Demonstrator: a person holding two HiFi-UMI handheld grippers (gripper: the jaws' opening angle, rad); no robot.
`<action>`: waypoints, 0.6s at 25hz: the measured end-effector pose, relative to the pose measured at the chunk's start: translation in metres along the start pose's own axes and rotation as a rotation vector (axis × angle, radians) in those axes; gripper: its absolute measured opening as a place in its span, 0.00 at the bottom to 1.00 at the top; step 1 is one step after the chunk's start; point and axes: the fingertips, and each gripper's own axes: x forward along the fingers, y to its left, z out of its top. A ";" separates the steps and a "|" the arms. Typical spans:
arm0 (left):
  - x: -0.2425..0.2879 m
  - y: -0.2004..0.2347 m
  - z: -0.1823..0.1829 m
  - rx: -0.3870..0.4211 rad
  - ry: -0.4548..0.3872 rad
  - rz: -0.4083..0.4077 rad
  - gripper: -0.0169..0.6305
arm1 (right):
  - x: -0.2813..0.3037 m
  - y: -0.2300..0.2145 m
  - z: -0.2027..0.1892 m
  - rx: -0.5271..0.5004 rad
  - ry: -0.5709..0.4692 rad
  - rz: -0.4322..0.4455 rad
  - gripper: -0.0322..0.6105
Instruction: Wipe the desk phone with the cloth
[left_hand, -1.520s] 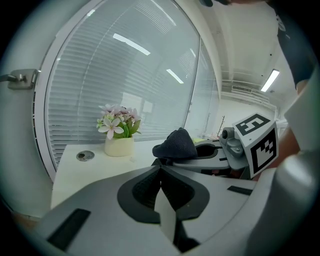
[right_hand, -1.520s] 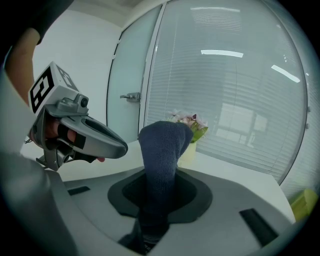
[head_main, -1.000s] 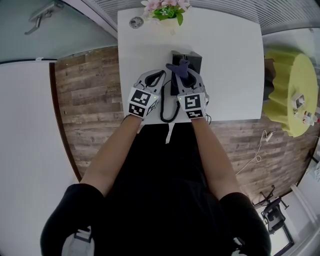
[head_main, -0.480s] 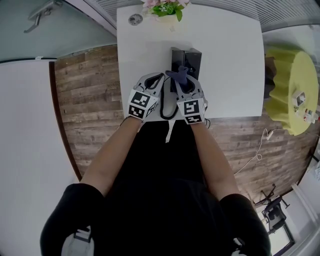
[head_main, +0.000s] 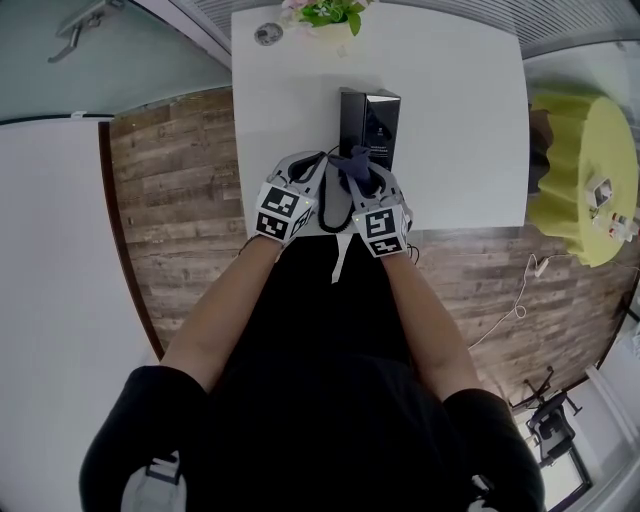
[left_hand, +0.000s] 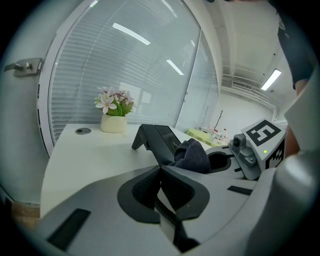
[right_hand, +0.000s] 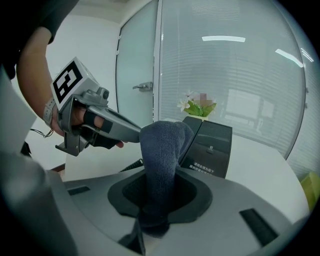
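Note:
A black desk phone (head_main: 368, 120) stands propped on its stand on the white table (head_main: 460, 120); its side shows in the left gripper view (left_hand: 160, 140) and its labelled back in the right gripper view (right_hand: 212, 147). My right gripper (head_main: 360, 172) is shut on a dark blue cloth (head_main: 355, 162), which sticks up from its jaws (right_hand: 162, 150) at the phone's near end. The left gripper (head_main: 308, 160) sits just left of it, jaws shut, with the phone's black coiled cord (left_hand: 164, 209) caught in their seam. The cloth (left_hand: 192, 156) hides the phone's near edge.
A white pot of pink flowers (head_main: 325, 15) and a round grommet (head_main: 267, 36) sit at the table's far edge. Both grippers are near the table's front edge. A yellow-green round table (head_main: 585, 180) stands to the right on the wooden floor (head_main: 170, 200). Glass walls with blinds lie beyond.
Both grippers have drawn back toward the near table edge. The cloth came with the right one off the phone's face, which now shows.

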 end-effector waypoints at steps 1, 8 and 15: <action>-0.001 -0.001 -0.001 0.003 0.003 0.001 0.04 | -0.002 0.003 -0.004 -0.007 0.010 0.011 0.20; -0.015 -0.008 -0.005 -0.050 -0.004 0.047 0.04 | -0.012 0.019 -0.027 -0.018 0.065 0.116 0.20; -0.039 -0.020 0.010 -0.114 -0.068 0.164 0.04 | -0.045 0.009 -0.008 -0.013 -0.011 0.229 0.20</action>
